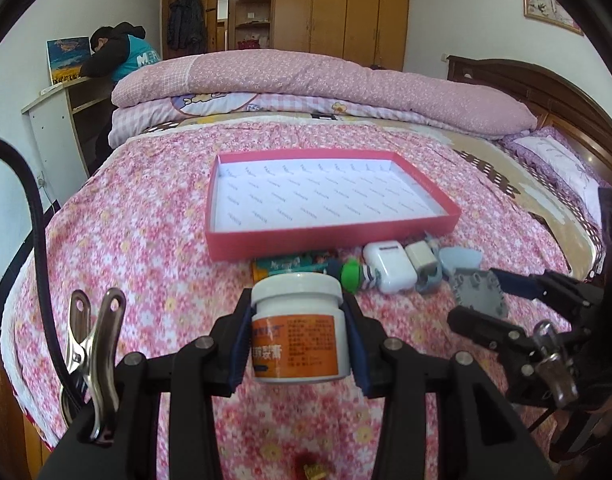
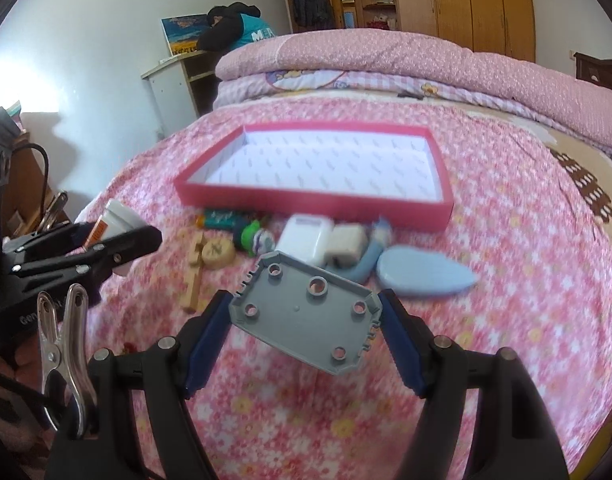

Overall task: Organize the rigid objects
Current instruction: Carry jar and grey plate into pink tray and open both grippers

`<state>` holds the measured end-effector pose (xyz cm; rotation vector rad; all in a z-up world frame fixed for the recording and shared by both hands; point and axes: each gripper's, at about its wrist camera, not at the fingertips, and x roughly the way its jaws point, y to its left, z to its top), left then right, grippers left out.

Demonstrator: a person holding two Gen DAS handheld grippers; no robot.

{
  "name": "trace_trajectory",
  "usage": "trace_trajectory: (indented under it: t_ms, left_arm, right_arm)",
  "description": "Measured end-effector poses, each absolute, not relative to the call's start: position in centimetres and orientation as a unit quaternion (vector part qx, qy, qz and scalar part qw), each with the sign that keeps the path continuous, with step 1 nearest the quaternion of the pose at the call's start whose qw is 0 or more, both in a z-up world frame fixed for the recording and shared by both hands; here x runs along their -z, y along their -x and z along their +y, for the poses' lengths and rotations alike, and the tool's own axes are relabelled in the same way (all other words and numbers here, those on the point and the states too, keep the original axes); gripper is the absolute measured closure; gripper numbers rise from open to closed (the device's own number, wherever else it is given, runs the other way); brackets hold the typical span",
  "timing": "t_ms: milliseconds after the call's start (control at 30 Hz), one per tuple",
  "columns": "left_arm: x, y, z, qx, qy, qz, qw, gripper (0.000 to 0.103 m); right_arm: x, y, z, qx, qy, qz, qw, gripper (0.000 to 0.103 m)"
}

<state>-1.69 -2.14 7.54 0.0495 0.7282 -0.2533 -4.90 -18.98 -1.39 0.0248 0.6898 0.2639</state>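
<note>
on the floral bedspread (image 1: 146, 216), empty pink tray (image 1: 330, 236); left claw (image 1: 298, 340) gripping white jar (image 1: 298, 332), right claw (image 2: 306, 320) gripping grey plate (image 2: 306, 312)

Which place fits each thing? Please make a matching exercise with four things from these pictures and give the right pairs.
Things:
1. white jar
2. grey plate
3. red tray
4. wooden disc

Places:
A. lies on the bed, nothing in it
B. held between the jaws of the right gripper
C. lies on the bed beside a wooden cross
D. held between the jaws of the left gripper

Pairs: 1-D, 2-B, 3-A, 4-C
</note>
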Motion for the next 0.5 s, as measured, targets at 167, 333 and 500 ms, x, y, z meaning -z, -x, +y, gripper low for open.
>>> trace_trajectory:
  t_ms: [167,333,500]
  left_arm:
    - [-8.1,-1.3,-2.4,0.124,-0.010,0.363,0.923,0.059]
    - [-8.4,-4.8,-2.8,0.122,-0.005,0.366,0.923,0.059]
    - [-8.2,-7.6,-4.0,0.120,-0.007,0.367,0.922,0.059]
  right_arm:
    - [-0.2,2.3,-19.3,-0.123,-0.007,0.329,0.936,0.029]
    - [-0.9,-0.9,-19.5,-0.114,-0.009,0.330,0.937,0.029]
    - [-1.1,-4.0,-19.8,-0.099,-0.011,0.329,0.939,0.029]
